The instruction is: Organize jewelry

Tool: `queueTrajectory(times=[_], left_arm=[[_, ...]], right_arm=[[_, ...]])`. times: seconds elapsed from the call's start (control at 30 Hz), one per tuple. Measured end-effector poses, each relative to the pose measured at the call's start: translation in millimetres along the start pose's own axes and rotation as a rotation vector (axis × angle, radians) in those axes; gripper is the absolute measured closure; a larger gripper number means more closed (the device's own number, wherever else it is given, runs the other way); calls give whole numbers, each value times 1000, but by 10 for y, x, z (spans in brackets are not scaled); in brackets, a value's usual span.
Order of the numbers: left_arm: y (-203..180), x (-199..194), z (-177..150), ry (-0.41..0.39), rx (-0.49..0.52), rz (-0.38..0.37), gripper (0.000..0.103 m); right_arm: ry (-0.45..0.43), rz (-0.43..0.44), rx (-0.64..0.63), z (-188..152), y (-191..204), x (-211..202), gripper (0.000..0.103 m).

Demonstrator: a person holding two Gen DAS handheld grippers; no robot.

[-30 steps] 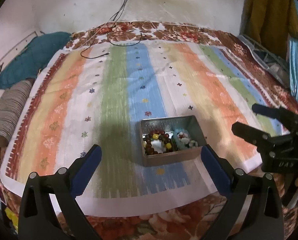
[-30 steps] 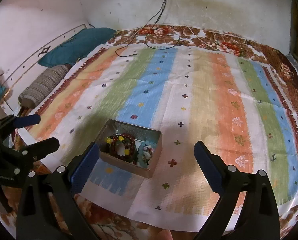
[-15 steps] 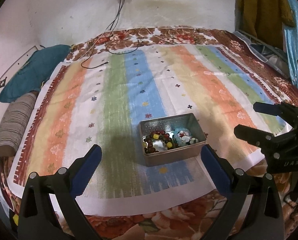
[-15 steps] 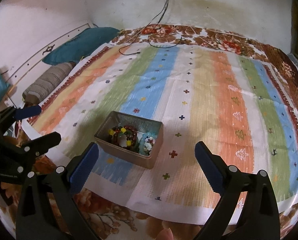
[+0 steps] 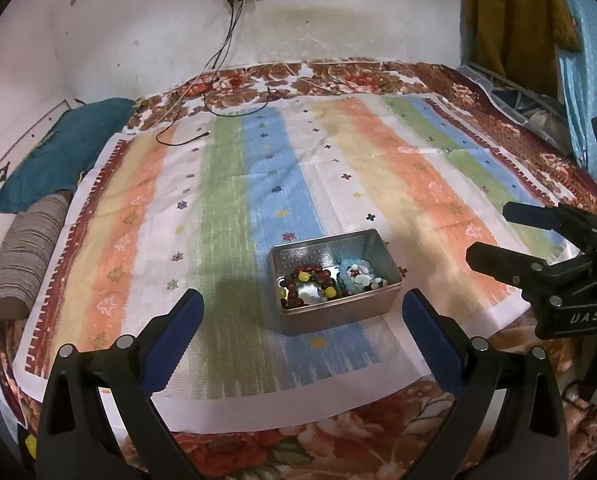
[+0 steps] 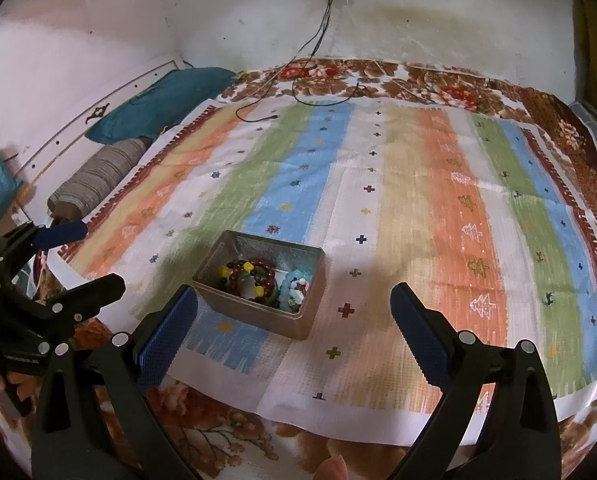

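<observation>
A small metal tin [image 5: 340,316] sits on the striped mat near its front edge. It holds a dark red bead bracelet with yellow beads [image 5: 306,285] and a pale blue and white bracelet [image 5: 358,276]. The tin also shows in the right wrist view [image 6: 254,316], with both bracelets [image 6: 250,278] inside. My left gripper [image 5: 302,332] is open and empty, held above the bed's front edge just short of the tin. My right gripper [image 6: 294,332] is open and empty, to the right of the tin; it shows at the right of the left wrist view [image 5: 494,236].
The striped mat [image 5: 226,208] lies on a floral bedspread [image 5: 338,76]. A teal pillow [image 5: 58,152] and a striped bolster [image 5: 22,256] lie at the left. Black cables [image 5: 218,80] run from a wall socket onto the bed. Clothes [image 5: 510,16] hang at the right.
Both grippers have drawn back and risen a little; the tin looks slightly farther away. The jaws stay open and the tin has not moved.
</observation>
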State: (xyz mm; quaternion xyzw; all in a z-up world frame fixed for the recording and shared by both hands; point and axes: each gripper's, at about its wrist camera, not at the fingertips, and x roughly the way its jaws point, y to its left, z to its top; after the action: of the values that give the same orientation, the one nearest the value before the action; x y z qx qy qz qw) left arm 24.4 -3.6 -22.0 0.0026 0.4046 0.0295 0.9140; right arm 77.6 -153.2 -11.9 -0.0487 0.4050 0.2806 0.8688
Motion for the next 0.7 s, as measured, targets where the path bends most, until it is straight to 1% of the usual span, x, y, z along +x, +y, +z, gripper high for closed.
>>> queueTrajectory(times=[0.37,0.7], left_arm=[[30,-2,5,4,-20,6,6],[32,-18,7,-4,-7,4,6]], right_arm=[[11,-15,-10,-13,8,44,5],[10,-15,-14,-9,16,35,5]])
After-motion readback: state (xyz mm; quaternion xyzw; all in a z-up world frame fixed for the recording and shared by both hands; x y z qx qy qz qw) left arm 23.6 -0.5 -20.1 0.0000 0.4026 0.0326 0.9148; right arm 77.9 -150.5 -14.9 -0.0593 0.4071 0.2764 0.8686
